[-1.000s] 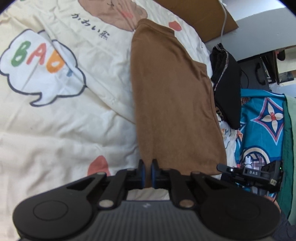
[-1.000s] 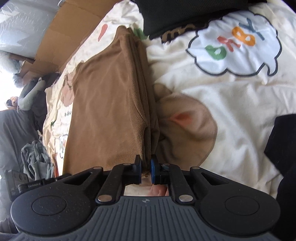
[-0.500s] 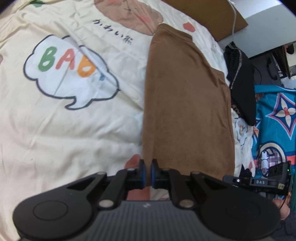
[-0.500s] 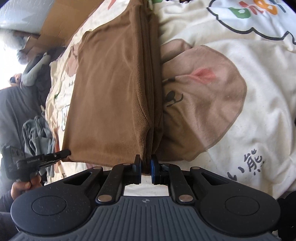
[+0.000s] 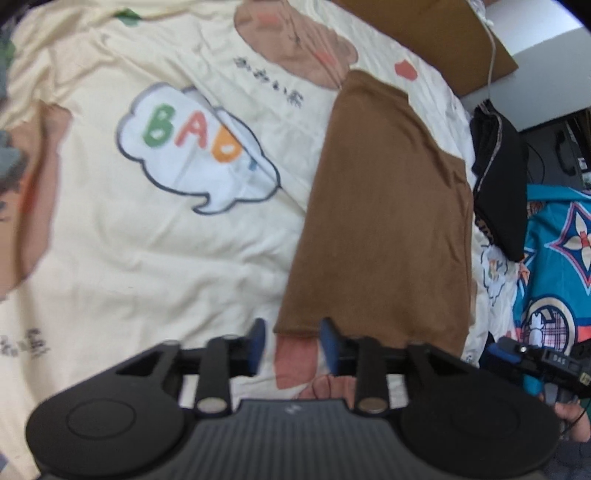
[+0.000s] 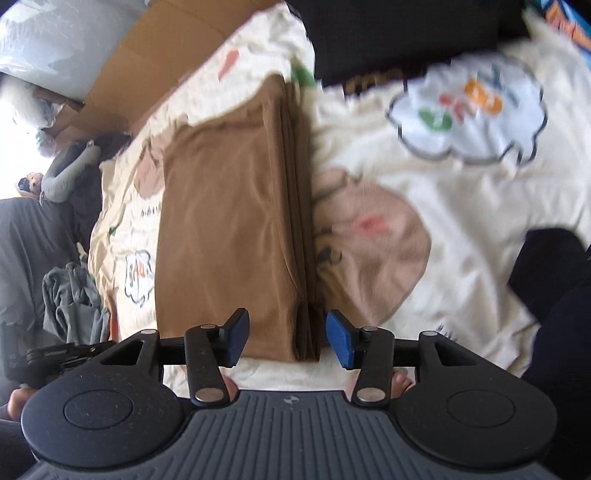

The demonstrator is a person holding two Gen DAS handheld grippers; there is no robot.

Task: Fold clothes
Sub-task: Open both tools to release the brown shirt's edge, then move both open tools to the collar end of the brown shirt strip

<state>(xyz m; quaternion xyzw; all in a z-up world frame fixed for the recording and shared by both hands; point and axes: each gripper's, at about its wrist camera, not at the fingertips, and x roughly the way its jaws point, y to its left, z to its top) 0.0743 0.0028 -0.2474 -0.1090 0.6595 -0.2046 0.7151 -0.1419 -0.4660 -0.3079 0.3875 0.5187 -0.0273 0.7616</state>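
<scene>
A folded brown garment [image 5: 388,221] lies flat on a bed spread with a cream quilt [image 5: 166,258] printed with cartoon bears and a white speech bubble [image 5: 195,147] lettered in green, red and orange. The left gripper [image 5: 291,345] hangs over the garment's near corner, its blue-padded fingers [image 5: 256,341] spread apart after just opening; the cloth's hem lies below the gap, untouched by either pad. From the other end of the bed, the right gripper [image 6: 286,338] hangs over the stacked edge of the same brown garment [image 6: 229,229], where several folded layers show side by side; its fingers [image 6: 340,338] have likewise just opened and stand well clear of the fabric on both sides. Black clothing [image 5: 498,177] sits at the bed's far right edge in the left wrist view, beside a bright teal patterned cloth [image 5: 554,277]. A flattened sheet of brown cardboard [image 6: 147,66] leans beyond the far side of the bed, with nothing visible on it. A crumpled grey garment [image 6: 70,302] lies off the bed's edge at the left of the right wrist view, and more black fabric [image 6: 406,33] rests on the quilt at the far end. Both views are softened by motion blur.
</scene>
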